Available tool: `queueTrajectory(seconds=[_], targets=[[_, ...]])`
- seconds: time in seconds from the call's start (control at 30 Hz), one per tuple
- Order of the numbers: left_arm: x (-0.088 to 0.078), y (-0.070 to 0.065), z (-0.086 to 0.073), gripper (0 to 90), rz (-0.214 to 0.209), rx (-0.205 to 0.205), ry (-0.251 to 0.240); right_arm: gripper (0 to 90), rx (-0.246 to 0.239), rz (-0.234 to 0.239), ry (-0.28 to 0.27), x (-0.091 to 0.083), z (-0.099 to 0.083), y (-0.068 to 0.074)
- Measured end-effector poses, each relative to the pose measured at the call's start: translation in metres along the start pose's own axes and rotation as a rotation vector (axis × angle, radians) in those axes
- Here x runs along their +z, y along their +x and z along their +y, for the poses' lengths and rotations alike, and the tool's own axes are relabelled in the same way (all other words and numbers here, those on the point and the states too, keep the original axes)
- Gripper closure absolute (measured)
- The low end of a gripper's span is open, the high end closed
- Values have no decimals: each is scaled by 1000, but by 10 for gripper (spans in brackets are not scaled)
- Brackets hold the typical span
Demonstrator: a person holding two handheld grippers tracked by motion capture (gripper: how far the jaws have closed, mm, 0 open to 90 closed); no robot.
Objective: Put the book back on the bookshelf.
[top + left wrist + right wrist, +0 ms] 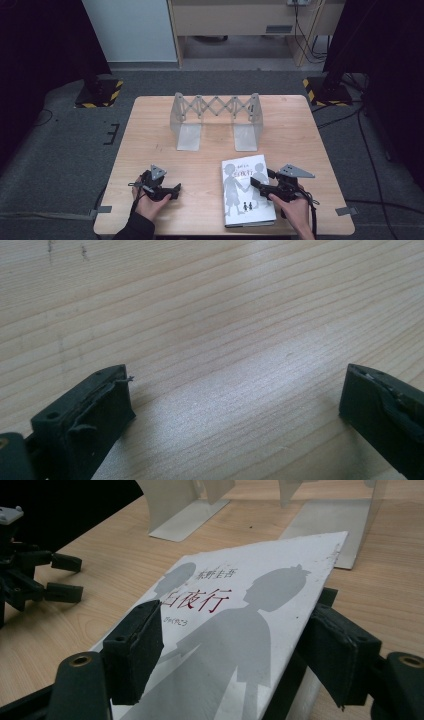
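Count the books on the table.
1. A white paperback book with grey silhouette figures lies flat on the light wooden table near its front right, by the right gripper. None stands in the grey metal expanding bookend rack.

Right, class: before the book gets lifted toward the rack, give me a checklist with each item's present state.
1. Right tool around the book: ok; in the right gripper view its jaws straddle the cover, one on each side.
2. Jaws closed on the book: cannot tell; the cover looks tilted up between them, but contact is unclear.
3. Left tool clear of the book: ok; it rests apart on the table, jaws open on bare wood.
4. Rack upright: ok; it stands at the table's far side.
5. Path from book to rack free: ok; bare wood lies between them.
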State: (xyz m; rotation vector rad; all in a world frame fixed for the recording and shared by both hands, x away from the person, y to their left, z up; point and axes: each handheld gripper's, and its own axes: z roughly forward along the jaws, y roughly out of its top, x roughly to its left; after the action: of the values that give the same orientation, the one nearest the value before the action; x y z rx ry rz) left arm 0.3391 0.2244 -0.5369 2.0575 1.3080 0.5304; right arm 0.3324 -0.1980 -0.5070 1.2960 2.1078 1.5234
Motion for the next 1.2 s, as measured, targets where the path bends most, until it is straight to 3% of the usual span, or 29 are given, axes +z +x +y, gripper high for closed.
queueTrajectory(seconds=[0.5, 0.77, 0.83, 0.93, 1.1, 1.2], targets=[[1, 0, 1, 0, 0, 2, 0, 236, 35, 57, 7, 12, 3, 6], [1, 1, 1, 0, -4, 1, -4, 285, 62, 88, 27, 14, 3, 7], [0, 2, 1, 19, -4, 0, -10, 323, 85, 115, 60, 17, 3, 7], [0, 3, 0, 49, -4, 2, -16, 312, 75, 99, 86, 22, 2, 8], [-4, 5, 1, 168, -33, -5, -40, 347, 89, 96, 82, 22, 1, 6], [-8, 3, 3, 196, -57, -12, -77, 387, 100, 97, 87, 22, 2, 4]])
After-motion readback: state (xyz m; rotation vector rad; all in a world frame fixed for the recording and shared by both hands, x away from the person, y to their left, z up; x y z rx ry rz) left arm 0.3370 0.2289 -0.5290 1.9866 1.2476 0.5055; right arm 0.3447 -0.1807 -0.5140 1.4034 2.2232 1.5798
